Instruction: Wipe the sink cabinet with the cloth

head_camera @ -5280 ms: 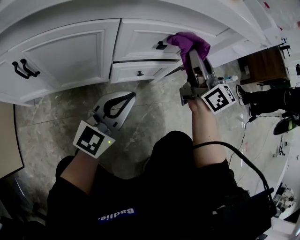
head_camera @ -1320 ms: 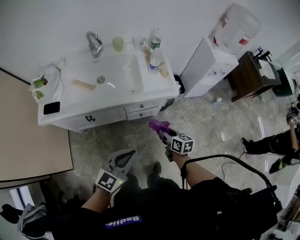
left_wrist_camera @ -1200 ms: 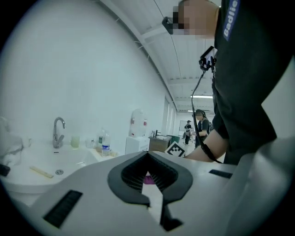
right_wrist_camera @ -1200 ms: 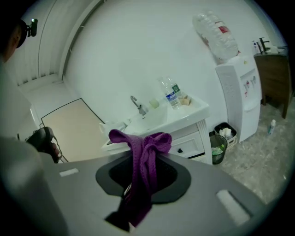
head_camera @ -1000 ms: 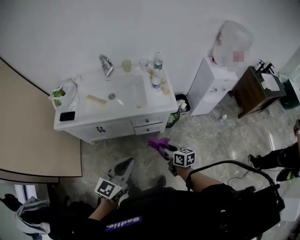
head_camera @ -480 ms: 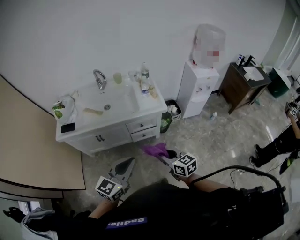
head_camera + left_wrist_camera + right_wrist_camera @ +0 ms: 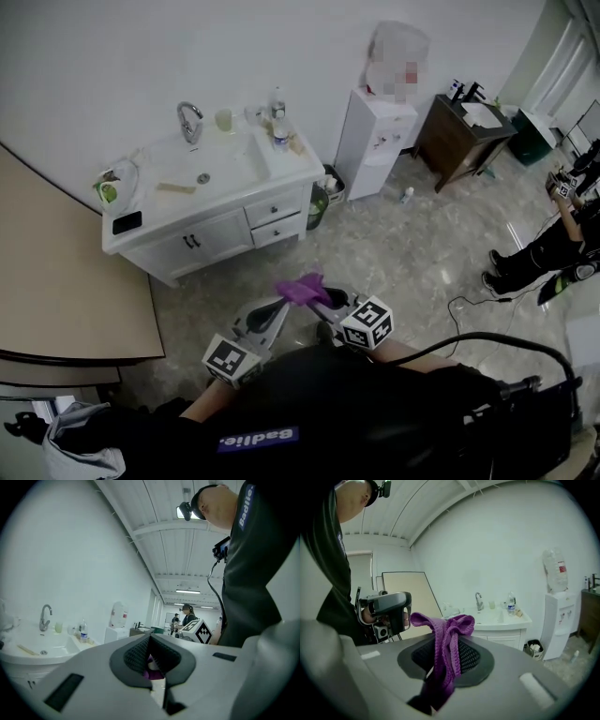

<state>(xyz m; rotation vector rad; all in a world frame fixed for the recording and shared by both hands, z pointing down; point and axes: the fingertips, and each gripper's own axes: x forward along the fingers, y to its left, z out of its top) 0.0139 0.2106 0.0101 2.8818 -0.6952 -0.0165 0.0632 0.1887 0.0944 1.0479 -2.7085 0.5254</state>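
Observation:
The white sink cabinet (image 7: 216, 239) stands against the far wall, well away from both grippers; it also shows in the right gripper view (image 7: 501, 637) and the left gripper view (image 7: 28, 667). My right gripper (image 7: 319, 298) is shut on the purple cloth (image 7: 302, 289), which bunches above the jaws (image 7: 445, 639). My left gripper (image 7: 272, 314) is shut with nothing in it, its tip close beside the cloth. A sliver of the purple cloth (image 7: 152, 672) shows past the left jaws.
A white water dispenser (image 7: 373, 127) and a small waste bin (image 7: 330, 185) stand right of the cabinet. A brown side table (image 7: 461, 141) is farther right. A beige board (image 7: 66, 281) leans at the left. Bottles (image 7: 278, 131) and a tap (image 7: 189, 120) are on the countertop. A cable (image 7: 469, 314) lies on the floor.
I have drawn back from the cabinet, which is now far off. Over the last second both grippers came together, the left tip now close beside the cloth.

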